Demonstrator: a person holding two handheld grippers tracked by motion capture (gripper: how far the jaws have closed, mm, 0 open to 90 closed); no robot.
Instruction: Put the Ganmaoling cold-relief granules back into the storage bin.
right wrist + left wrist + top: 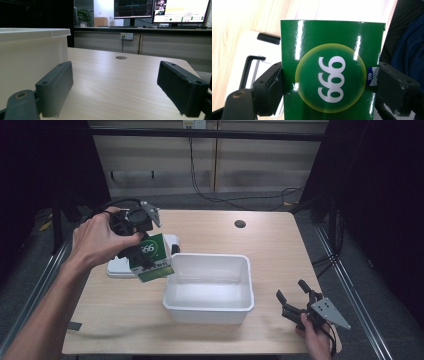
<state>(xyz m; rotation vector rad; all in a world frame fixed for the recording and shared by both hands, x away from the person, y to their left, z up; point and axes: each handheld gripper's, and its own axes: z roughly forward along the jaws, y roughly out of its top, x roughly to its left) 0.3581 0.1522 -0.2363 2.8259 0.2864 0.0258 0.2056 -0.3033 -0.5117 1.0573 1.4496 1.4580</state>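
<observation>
A green box (153, 256) printed with "999" in a yellow circle hangs in the air just left of the white bin (209, 309), above the table. My left gripper (139, 254) is shut on it, a person's hand around the gripper body. Seen from the left gripper view, the green box (332, 72) sits between both black pads (270, 87), which press on its sides. My right gripper (292, 295) rests at the table's front right corner, open, with nothing between its fingers. The right gripper view has its own pads (56, 86) wide apart over bare wood, the white bin (30, 60) at the left.
A flat white tray (119, 266) lies on the table under and behind the green box, with small black tools on it (268, 38). A round cable hole (240, 224) marks the far side of the table. Monitors (160, 11) stand beyond the table.
</observation>
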